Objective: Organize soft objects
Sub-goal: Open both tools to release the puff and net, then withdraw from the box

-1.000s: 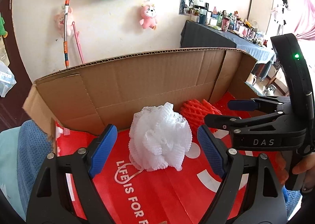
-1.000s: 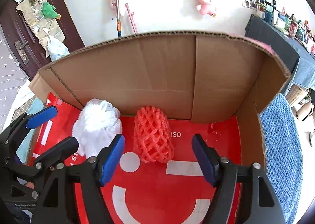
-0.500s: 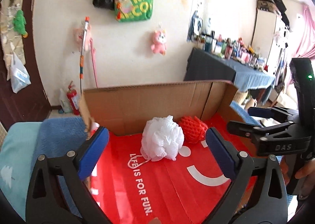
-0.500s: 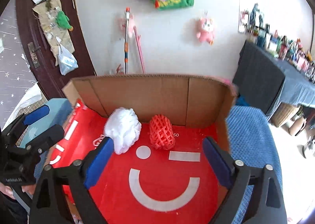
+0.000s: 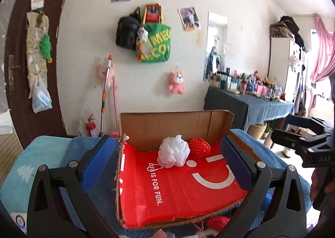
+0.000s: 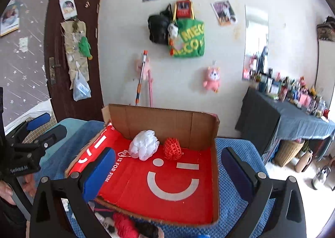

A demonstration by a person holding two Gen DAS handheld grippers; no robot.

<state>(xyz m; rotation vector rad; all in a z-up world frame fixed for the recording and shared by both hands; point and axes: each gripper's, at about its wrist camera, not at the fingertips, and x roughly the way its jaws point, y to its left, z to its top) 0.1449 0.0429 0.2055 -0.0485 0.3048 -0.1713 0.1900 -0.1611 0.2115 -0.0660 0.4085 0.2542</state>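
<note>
My left gripper point(image 5: 167, 166) and right gripper point(image 6: 167, 166) are wide apart, holding nothing. The fluffy white mesh puff point(image 5: 173, 151) and red net ball point(image 5: 199, 147) sit by the cardboard box's back wall point(image 5: 167, 127), leaving room in front.

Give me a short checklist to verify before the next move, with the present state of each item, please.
1. Left gripper open and holding nothing: ok.
2. Right gripper open and holding nothing: ok.
3. White mesh pouf rests inside the cardboard box: ok.
4. Red foam net rests in the box beside the pouf: ok.
5. All soft objects are in the box: not ok; a red yarn item lies outside, at the near edge.
6. What else lies beside the yarn: cannot tell, mostly hidden.
</note>
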